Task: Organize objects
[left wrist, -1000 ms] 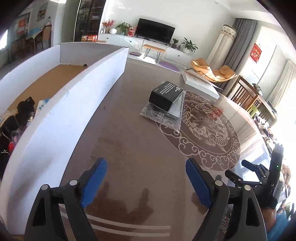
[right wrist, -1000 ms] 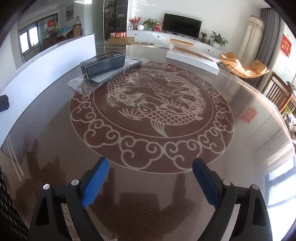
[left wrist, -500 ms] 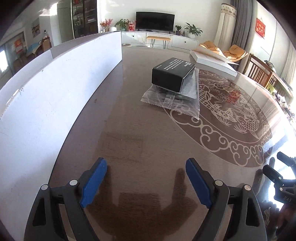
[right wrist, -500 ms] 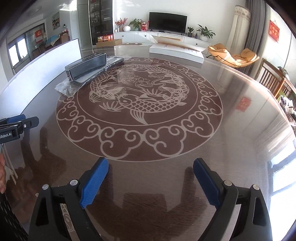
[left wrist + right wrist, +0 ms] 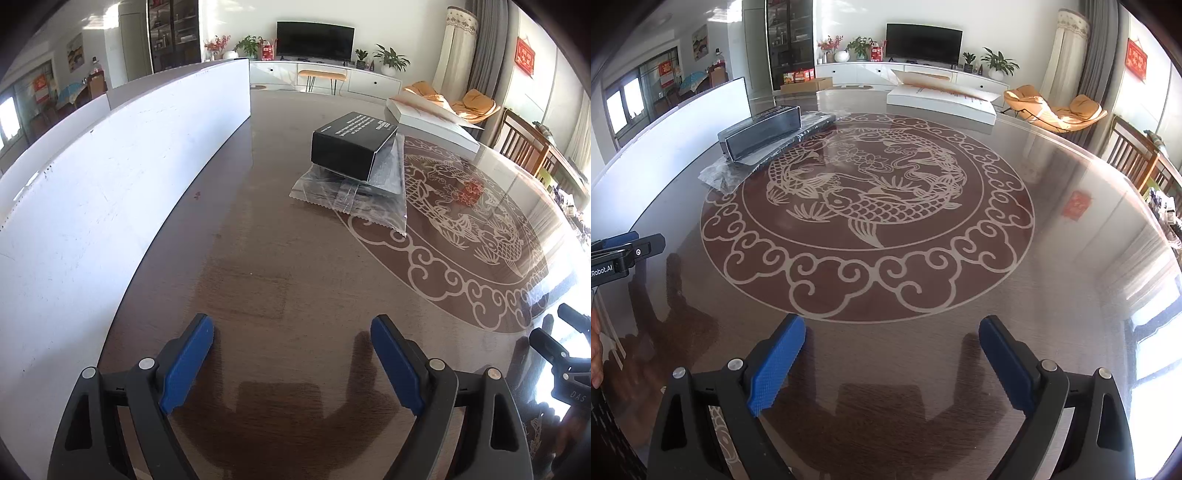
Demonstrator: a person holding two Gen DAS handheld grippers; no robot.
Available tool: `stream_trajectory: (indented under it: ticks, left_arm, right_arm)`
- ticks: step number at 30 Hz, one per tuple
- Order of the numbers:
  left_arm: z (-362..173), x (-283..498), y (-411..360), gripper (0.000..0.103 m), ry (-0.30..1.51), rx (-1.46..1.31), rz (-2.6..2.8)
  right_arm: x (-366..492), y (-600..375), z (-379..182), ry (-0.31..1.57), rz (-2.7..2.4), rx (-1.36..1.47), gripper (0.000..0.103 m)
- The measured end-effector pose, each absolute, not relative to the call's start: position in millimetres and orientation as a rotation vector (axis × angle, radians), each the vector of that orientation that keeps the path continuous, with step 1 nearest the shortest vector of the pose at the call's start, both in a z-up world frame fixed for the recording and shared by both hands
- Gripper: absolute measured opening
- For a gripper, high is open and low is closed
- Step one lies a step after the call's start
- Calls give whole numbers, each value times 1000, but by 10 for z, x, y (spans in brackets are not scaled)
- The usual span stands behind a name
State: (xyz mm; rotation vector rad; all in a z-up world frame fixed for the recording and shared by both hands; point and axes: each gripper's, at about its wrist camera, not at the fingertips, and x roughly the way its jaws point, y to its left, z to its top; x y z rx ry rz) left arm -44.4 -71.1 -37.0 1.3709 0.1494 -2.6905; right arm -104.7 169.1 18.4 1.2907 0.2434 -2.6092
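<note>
BOX: I see the black box [image 5: 351, 146] lying on the clear plastic bag [image 5: 354, 192], just beside the white panel [image 5: 122, 177], long axis running away from me | HIDDEN: bag contents unclear under the box | POSE: my left gripper [image 5: 291, 354] and right gripper [image 5: 892, 354] tilt down over the table [image 5: 258, 258], both spread wide, empty.

L gripper [image 5: 291, 332] & R gripper [image 5: 892, 334] both angled down, jaws wide apart, nothing held.
</note>
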Motion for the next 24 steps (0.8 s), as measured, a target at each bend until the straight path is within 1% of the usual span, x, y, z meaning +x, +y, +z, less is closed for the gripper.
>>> stream_trajectory:
  ticks: [4, 9, 11, 12, 13, 24]
  left_arm:
    - [-385, -468, -651, 87, 88, 1373, -2678]
    - [-379, -432, -667, 88, 92, 1370, -2680]
    - [-394, -442, -664, 92, 91, 1376, -2678]
    - [-407, -453, -663, 100, 93, 1389, -2672]
    - [-416, -463, -661, 103, 92, 1399, -2668]
    - [-417, -460, -661, 103, 92, 1399, -2670]
  right_arm:
    - [-1049, 1691, 186, 241, -2609, 1291, 96]
    - [-1049, 1690, 185, 240, -2609, 1292, 96]
    - [-1050, 1687, 184, 240, -2608, 1292, 96]
    - [-1049, 1689, 184, 241, -2609, 1292, 96]
    - [-1049, 1689, 184, 241, -2609, 1292, 96]
    - [-1055, 1673, 173, 242, -2617, 1296, 97]
